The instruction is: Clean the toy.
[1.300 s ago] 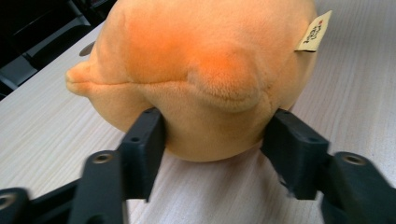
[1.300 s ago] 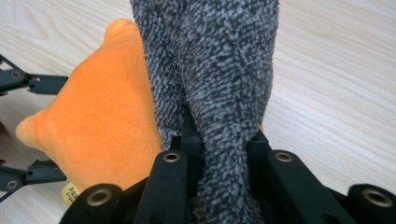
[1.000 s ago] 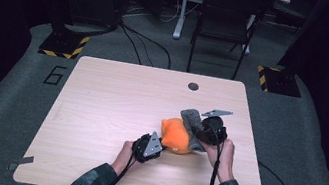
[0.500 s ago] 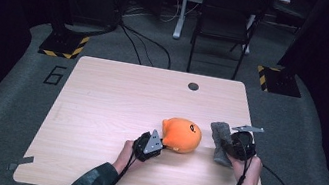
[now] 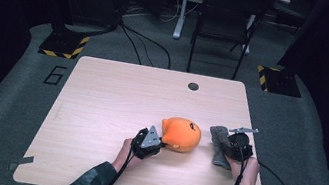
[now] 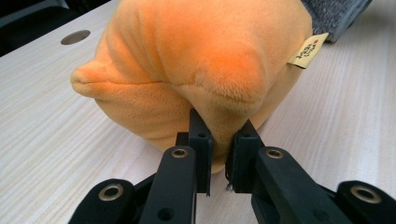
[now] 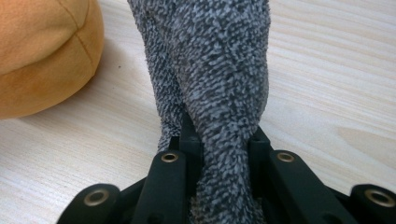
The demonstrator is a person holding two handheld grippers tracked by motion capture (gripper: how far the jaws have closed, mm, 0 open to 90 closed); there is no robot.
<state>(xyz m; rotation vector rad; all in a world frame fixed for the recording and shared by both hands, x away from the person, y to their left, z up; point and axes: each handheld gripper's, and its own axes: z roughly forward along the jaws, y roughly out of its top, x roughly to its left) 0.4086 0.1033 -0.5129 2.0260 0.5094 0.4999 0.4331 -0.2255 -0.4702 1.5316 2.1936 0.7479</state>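
Note:
An orange plush toy (image 5: 181, 134) lies on the wooden table (image 5: 110, 98) near the front middle. My left gripper (image 5: 159, 144) sits at its left side, shut on a fold of the plush (image 6: 201, 60), which the two jaws pinch tightly. A grey knitted sock (image 5: 218, 143) lies to the right of the toy, apart from it. My right gripper (image 5: 225, 147) is shut on the sock (image 7: 219, 60), which runs forward from between the jaws onto the table. The toy's rounded side (image 7: 42, 51) shows at the left of the right gripper view.
A round cable hole (image 5: 193, 86) sits near the table's far edge. A black chair (image 5: 225, 21) stands on the floor behind the table. Cables trail from both grippers over the front edge. The table's left half is bare wood.
The right gripper has carried the grey sock to the right, away from the plush toy, and down to the table. The left gripper stayed beside the toy.

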